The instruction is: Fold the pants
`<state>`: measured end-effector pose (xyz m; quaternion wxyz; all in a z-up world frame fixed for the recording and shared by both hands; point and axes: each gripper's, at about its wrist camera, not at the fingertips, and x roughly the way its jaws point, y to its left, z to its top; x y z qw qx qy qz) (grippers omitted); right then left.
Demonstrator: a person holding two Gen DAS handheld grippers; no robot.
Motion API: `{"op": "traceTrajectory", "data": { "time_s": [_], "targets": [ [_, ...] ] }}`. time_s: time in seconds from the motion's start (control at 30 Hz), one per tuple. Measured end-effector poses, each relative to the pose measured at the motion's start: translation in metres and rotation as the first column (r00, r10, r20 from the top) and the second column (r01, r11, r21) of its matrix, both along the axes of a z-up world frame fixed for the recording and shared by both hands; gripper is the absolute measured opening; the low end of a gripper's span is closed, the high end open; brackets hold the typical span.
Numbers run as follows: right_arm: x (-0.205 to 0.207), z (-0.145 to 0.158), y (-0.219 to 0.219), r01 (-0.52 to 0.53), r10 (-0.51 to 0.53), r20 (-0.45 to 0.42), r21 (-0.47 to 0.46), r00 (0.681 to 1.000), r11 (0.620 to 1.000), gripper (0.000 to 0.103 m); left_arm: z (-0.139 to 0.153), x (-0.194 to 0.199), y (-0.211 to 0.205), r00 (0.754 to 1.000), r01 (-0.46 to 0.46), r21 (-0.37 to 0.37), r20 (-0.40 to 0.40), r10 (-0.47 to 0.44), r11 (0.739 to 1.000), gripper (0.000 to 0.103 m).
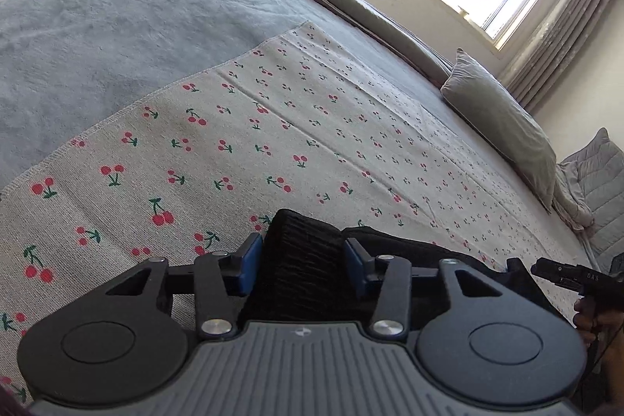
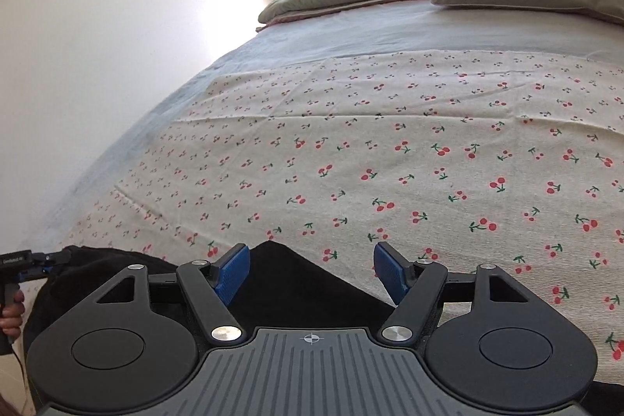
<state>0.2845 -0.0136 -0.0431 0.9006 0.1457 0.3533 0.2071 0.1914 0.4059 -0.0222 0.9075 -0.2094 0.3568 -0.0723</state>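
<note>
Black pants on cherry-print cloth, both jaws spread, nothing gripped.

Left to right: the left gripper (image 1: 302, 262) sits over a bunched, ribbed end of the pants (image 1: 304, 260) (probably the waistband, not certain); fabric lies between the blue pads (image 1: 249, 260) but they stand clear of it, so released. The pants lie at the near edge of the cherry cloth (image 1: 273, 127) that covers the grey bed (image 1: 97, 26). The right gripper (image 2: 310, 271) hangs with jaws wide apart over a flat black corner of the pants (image 2: 280, 271), pads (image 2: 234, 271) not touching. Judgement: soft, light, limp cloth; will sag and slide if pinched mid-panel. Better to nip the thick ribbed band on the left and the corner edge on the right, through all layers, then lift evenly.
</note>
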Motion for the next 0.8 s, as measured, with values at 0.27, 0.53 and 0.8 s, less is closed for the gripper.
{"op": "traceTrajectory", "data": {
  "time_s": [0.27, 0.53, 0.8],
  "targets": [
    [-0.005, -0.014, 0.027, -0.053, 0.055, 0.064, -0.021, 0.996, 0.998, 0.0, 0.013, -0.024, 0.0, 0.985, -0.131, 0.029, 0.113, 0.127, 0.991, 0.004],
    [-0.008, -0.016, 0.051, 0.025, -0.002, 0.125, -0.184, 0.992, 0.983, 0.014, 0.015, -0.019, -0.019, 0.983, -0.169, 0.224, 0.111, 0.147, 0.96, 0.013],
    [-0.093, 0.01, 0.049, -0.047, 0.103, 0.182, -0.288, 0.978, 0.957, 0.072, 0.058, -0.062, -0.084, 0.968, -0.13, 0.409, 0.248, 0.027, 0.903, 0.065]
  ]
}}
